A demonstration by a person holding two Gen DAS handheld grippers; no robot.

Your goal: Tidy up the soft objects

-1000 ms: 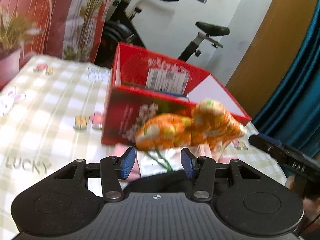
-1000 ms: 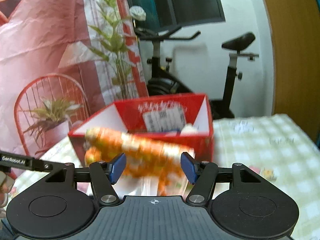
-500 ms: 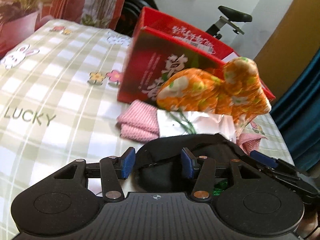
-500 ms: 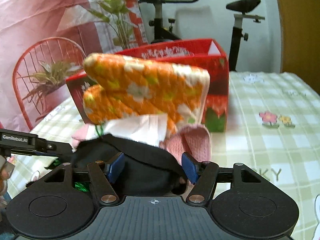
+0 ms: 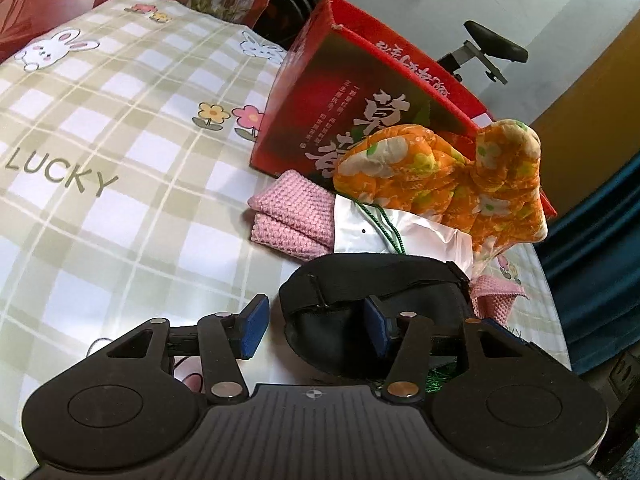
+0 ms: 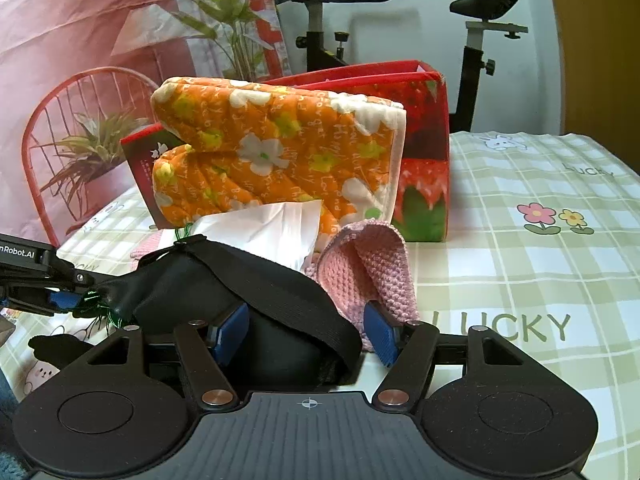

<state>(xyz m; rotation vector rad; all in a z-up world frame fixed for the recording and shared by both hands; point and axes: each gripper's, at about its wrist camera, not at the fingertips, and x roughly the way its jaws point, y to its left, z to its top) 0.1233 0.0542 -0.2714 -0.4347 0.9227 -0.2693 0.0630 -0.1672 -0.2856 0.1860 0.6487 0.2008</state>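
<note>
Both grippers sat low at the black eye mask (image 5: 372,280), the left gripper (image 5: 314,330) opening, the right gripper (image 6: 306,334) parted, neither pinching it, orange mitt (image 6: 280,156) behind.

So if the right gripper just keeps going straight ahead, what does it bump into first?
Most likely the black eye mask: it already lies between the open fingers of the right gripper. The pink knitted cloth sits just beyond, by the right fingertip; depth is hard to judge.
</note>
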